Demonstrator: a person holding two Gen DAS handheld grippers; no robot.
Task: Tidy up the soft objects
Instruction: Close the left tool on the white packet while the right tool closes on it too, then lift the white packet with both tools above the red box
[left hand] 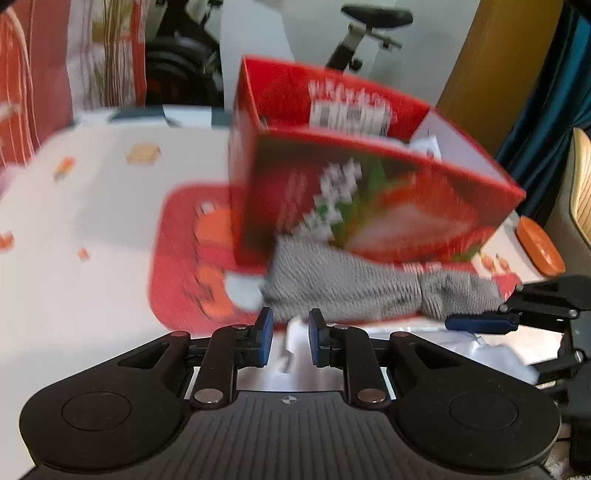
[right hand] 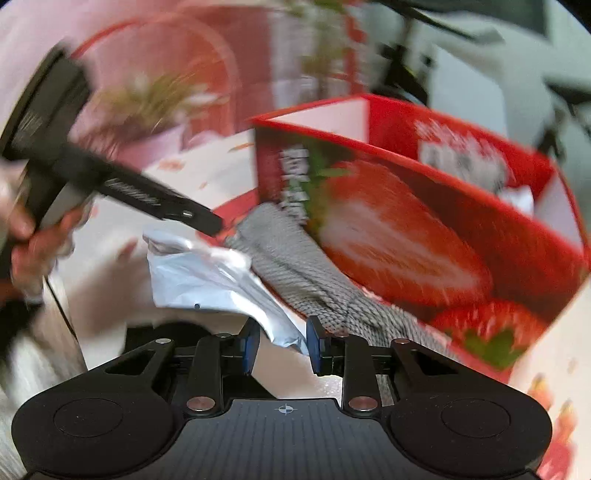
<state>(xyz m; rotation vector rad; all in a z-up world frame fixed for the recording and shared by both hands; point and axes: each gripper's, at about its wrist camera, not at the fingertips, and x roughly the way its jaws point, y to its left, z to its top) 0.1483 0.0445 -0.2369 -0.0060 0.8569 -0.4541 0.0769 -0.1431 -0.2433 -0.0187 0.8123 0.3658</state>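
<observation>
An open-topped red carton with a strawberry print (left hand: 369, 184) (right hand: 424, 221) stands tilted and blurred on the table. A grey knitted cloth (left hand: 343, 291) (right hand: 295, 273) lies stretched along its near side, one end under the carton. A crumpled white plastic bag (left hand: 295, 332) (right hand: 207, 273) lies in front of the cloth. My left gripper (left hand: 290, 332) (right hand: 212, 225) is shut on one bunched part of the bag. My right gripper (right hand: 282, 339) (left hand: 480, 322) stands narrow, with a corner of the bag touching both pads. The grey cloth passes just beside its right finger.
A red printed mat (left hand: 177, 251) lies on the white patterned tablecloth (left hand: 92, 221). An orange dish (left hand: 539, 247) sits at the right table edge. An exercise bike (left hand: 369, 22) stands behind. A person's hand (right hand: 33, 232) holds the left gripper, and a pink potted plant (right hand: 155, 107) is beyond it.
</observation>
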